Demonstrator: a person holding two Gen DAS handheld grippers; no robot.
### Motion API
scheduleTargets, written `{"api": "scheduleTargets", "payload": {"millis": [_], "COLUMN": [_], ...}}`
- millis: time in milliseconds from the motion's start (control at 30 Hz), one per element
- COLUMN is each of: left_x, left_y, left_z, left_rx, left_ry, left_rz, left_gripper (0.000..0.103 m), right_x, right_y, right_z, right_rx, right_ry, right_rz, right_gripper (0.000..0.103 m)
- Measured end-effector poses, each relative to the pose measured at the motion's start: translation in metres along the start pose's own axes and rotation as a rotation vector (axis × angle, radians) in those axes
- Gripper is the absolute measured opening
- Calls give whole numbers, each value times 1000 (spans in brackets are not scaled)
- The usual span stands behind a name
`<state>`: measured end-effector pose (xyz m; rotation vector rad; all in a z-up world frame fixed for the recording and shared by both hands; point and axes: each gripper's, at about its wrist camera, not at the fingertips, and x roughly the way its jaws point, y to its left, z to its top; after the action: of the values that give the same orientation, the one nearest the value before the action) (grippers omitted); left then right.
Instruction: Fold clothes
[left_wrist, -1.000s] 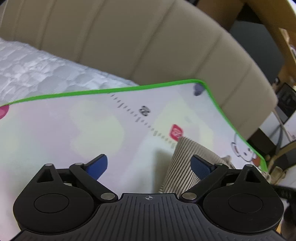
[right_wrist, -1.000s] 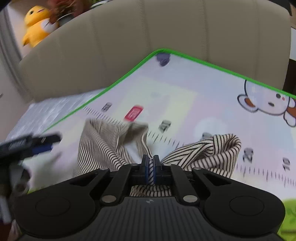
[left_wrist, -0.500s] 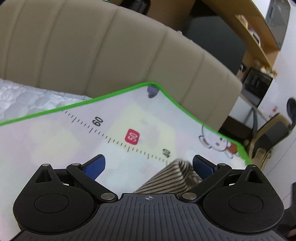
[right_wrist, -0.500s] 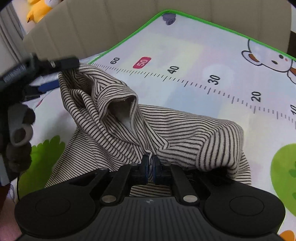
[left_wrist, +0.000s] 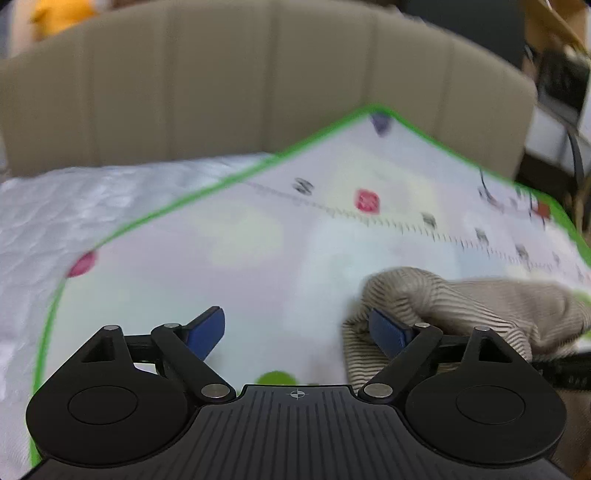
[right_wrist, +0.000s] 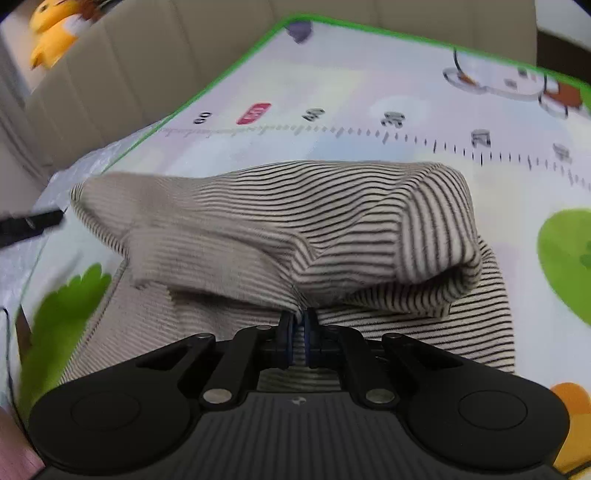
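Note:
A beige striped garment (right_wrist: 280, 229) lies bunched on the play mat (right_wrist: 369, 96), its upper layer folded over the lower one. My right gripper (right_wrist: 299, 341) is shut on the garment's near edge. In the left wrist view the garment (left_wrist: 461, 299) is at the right, against the right blue finger (left_wrist: 388, 332). My left gripper (left_wrist: 295, 328) is open and empty, low over the mat (left_wrist: 258, 258), just left of the garment. Its tip shows as a dark blur in the right wrist view (right_wrist: 29, 223).
The green-edged mat with a printed ruler lies on a white quilted cover (left_wrist: 74, 206). A beige padded headboard (left_wrist: 258, 81) runs behind. A yellow plush toy (right_wrist: 55, 33) sits on top of it. Furniture stands at the far right (left_wrist: 554, 92).
The right gripper has drawn the garment's upper layer flatter and across. The left gripper has swung left and lower, and the garment now lies by its right finger.

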<state>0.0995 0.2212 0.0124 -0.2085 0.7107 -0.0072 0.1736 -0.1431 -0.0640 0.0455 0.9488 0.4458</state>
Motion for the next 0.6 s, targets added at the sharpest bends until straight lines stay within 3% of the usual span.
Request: {"api": "scheduleTargets", "payload": {"millis": [100, 133, 300, 367, 433, 500, 600], "left_x": [-16, -17, -3, 9, 25, 38, 49], "left_y": [11, 3, -70, -90, -96, -91, -84], "left_z": [8, 12, 26, 22, 15, 3, -9], "left_rx": [-150, -145, 62, 125, 162, 180, 190], "left_ry": [-76, -107, -220, -195, -128, -28, 76], "left_rz": [-124, -147, -203, -215, -208, -175, -154], "left_gripper": [89, 88, 75, 74, 69, 68, 67], "right_x": [-12, -16, -41, -57, -77, -90, -94], "right_y": [5, 4, -3, -1, 6, 12, 15], "right_z": [-6, -8, -9, -9, -7, -2, 11], "right_rx": [-42, -38, -17, -44, -97, -133, -144], "right_ry": [-13, -16, -61, -108, -178, -243, -289], "right_rz": [-2, -1, -18, -14, 13, 25, 23], "right_gripper": [7, 7, 8, 8, 16, 35, 36]}}
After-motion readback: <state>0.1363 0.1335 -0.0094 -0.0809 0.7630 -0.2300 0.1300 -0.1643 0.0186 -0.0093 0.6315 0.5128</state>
